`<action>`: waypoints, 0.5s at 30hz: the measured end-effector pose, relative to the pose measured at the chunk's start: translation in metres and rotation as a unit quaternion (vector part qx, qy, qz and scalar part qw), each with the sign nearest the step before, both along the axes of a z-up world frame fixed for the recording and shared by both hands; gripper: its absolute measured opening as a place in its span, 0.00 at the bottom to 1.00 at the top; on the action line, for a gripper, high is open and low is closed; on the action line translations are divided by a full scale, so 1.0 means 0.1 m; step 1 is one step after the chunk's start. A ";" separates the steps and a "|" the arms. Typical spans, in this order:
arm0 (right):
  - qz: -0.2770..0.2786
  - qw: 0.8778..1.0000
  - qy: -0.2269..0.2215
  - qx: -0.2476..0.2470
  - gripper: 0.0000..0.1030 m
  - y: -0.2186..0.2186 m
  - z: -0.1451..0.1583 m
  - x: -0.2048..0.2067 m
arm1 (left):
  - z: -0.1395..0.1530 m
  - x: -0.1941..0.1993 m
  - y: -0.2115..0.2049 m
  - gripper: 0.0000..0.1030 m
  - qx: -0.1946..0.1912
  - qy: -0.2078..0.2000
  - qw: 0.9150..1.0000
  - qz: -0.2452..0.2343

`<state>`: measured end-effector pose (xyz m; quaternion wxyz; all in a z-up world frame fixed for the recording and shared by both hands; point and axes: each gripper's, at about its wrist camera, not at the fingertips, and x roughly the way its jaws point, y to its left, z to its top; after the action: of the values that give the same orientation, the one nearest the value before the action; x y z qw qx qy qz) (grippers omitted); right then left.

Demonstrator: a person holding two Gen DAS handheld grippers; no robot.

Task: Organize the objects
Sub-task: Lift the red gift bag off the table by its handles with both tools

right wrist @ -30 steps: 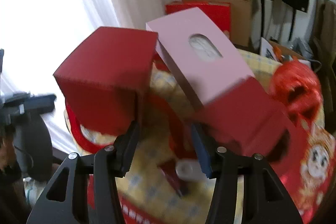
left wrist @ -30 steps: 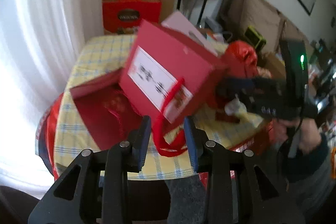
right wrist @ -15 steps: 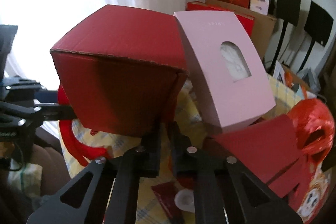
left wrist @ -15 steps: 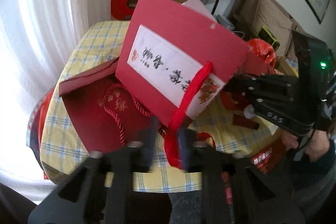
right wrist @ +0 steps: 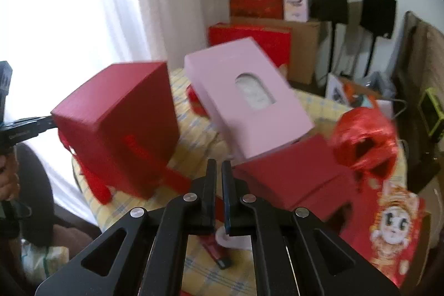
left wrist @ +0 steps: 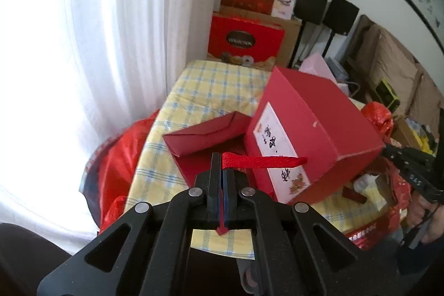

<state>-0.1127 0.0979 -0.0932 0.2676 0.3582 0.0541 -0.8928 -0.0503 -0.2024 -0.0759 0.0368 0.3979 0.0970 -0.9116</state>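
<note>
A red gift box (left wrist: 319, 135) with a white label is tilted over the yellow checked table (left wrist: 211, 85). Its red ribbon handle (left wrist: 263, 161) runs from the label into my left gripper (left wrist: 222, 160), which is shut on it; the ribbon's end pokes out below the fingers. In the right wrist view the same red box (right wrist: 119, 124) hangs at the left, blurred. A red strap (right wrist: 155, 162) from its side runs in between the fingers of my right gripper (right wrist: 219, 171), which is shut on it. Each gripper shows at the edge of the other's view.
A pink box (right wrist: 244, 96) with an oval window leans on a flat red box (right wrist: 294, 179). A red folded lid (left wrist: 205, 135) lies by the gift box. A red plastic bag (right wrist: 363, 135), a white cap (right wrist: 233, 237) and stacked red cartons (left wrist: 247, 43) surround them. A curtain hangs at the left.
Both grippers have gone from open to shut, each on a ribbon of the red box. The left gripper has pulled back, drawing its ribbon taut, and the box has tipped.
</note>
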 end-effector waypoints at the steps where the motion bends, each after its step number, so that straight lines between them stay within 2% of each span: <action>1: 0.004 1.000 -0.004 -0.003 0.05 0.00 0.02 0.03 | 0.01 0.01 0.00 0.01 0.000 0.000 1.000 -0.004; 4: 0.035 0.999 -0.009 -0.022 0.07 -0.05 0.06 0.09 | 0.01 0.02 0.05 0.01 0.000 0.002 1.000 -0.017; 6: 0.067 0.998 -0.005 -0.022 0.21 -0.14 0.05 0.19 | 0.01 0.02 0.08 0.01 0.002 0.001 1.000 -0.024; 7: 0.077 0.997 -0.011 -0.014 0.33 -0.19 0.01 0.23 | 0.02 0.02 0.08 0.01 0.003 0.001 1.000 -0.025; 8: 0.079 0.997 -0.016 -0.004 0.35 -0.24 -0.03 0.23 | 0.01 0.02 0.09 0.01 0.004 0.001 1.000 -0.026; 11: 0.060 0.997 -0.021 0.054 0.35 -0.47 -0.22 0.14 | -0.02 0.00 0.08 0.01 0.004 -0.004 1.000 -0.023; 13: 0.061 0.997 -0.025 0.050 0.33 -0.54 -0.31 0.06 | -0.03 0.00 0.08 0.01 0.003 -0.005 1.000 -0.021; 15: 0.046 0.997 -0.035 0.042 0.11 -0.58 -0.40 -0.05 | -0.03 0.00 0.05 0.01 0.003 -0.004 1.000 -0.018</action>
<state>-0.1175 0.0403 -0.1334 0.2951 0.3968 0.0984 -0.8636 -0.0503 -0.1974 -0.0784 0.0198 0.4030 0.0926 -0.9103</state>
